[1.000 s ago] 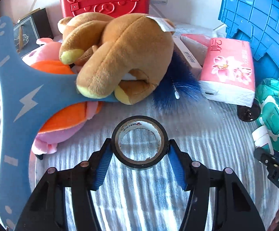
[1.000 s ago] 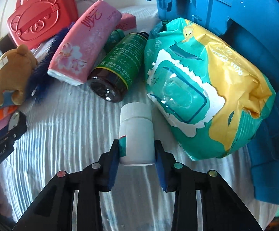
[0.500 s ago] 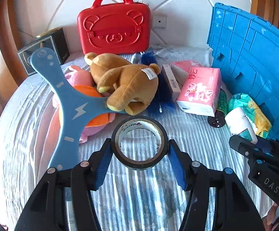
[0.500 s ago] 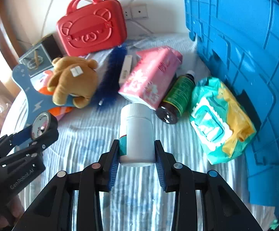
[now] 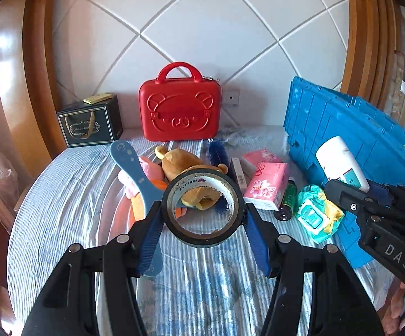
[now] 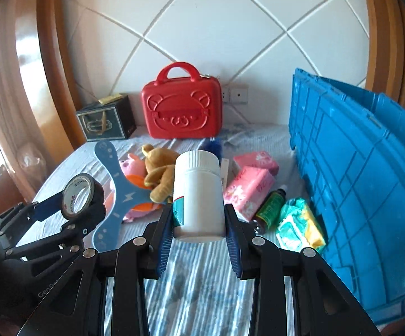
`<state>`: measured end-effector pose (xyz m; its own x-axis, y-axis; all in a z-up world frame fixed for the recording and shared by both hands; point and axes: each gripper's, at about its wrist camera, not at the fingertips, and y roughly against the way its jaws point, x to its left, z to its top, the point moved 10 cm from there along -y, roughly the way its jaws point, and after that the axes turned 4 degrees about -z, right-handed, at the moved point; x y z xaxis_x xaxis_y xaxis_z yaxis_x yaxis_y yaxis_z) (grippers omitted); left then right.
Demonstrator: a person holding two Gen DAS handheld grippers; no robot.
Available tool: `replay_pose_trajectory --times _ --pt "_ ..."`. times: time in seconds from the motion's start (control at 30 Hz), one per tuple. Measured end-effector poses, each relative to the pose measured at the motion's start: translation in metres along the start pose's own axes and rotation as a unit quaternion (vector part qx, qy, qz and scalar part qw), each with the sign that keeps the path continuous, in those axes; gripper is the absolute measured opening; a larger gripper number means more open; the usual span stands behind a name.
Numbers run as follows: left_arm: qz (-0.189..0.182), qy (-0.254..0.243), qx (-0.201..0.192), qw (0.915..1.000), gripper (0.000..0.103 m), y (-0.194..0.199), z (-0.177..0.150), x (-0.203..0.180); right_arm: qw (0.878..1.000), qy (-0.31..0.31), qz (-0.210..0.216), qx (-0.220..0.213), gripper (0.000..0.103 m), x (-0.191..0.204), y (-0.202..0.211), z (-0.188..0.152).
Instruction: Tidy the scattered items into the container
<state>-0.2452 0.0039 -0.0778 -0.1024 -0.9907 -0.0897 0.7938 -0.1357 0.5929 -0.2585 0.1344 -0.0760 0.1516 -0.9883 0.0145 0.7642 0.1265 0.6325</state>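
My left gripper is shut on a black roll of tape and holds it high above the bed; it also shows in the right wrist view. My right gripper is shut on a white pill bottle, also lifted; the bottle shows in the left wrist view. The blue crate stands at the right. On the striped bed lie a brown teddy bear, a blue boomerang, pink tissue packs, a green bottle and a wet-wipes pack.
A red bear suitcase and a dark gift box stand against the tiled wall at the back. A blue feather duster and a pink plush lie by the bear. Wooden frames flank both sides.
Both grippers have risen and pulled back from the bed, carrying the tape and the white bottle. The items on the bed now look smaller and farther away.
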Motion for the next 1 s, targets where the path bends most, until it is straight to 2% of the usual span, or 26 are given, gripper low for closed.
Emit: replay_pose_trajectory --times 0.27,0.53,0.67,0.83,0.93,1.0 --pt "-0.036 -0.017 -0.029 0.9988 0.057 0.033 0.015 -0.027 0.999 -0.001 -0.038 -0.031 0.034 -0.007 0.055 0.009" --pt "-0.065 -0.034 -0.054 0.9958 0.057 0.046 0.038 -0.083 0.995 -0.018 -0.069 -0.071 0.034 -0.058 0.101 0.027" --pt "-0.086 -0.046 -0.070 0.9928 0.057 0.052 0.051 -0.137 0.992 -0.035 -0.082 -0.093 0.034 -0.109 0.123 0.035" --pt "-0.101 -0.057 -0.095 0.9888 0.057 0.051 0.068 -0.229 0.987 -0.051 -0.105 -0.114 0.034 -0.203 0.142 0.038" --pt "-0.101 -0.056 -0.097 0.9886 0.057 0.040 0.077 -0.289 0.986 -0.050 -0.117 -0.110 0.030 -0.267 0.141 0.036" --pt "-0.108 -0.057 -0.084 0.9890 0.057 0.028 0.082 -0.330 0.986 -0.052 -0.124 -0.095 0.028 -0.309 0.132 0.032"
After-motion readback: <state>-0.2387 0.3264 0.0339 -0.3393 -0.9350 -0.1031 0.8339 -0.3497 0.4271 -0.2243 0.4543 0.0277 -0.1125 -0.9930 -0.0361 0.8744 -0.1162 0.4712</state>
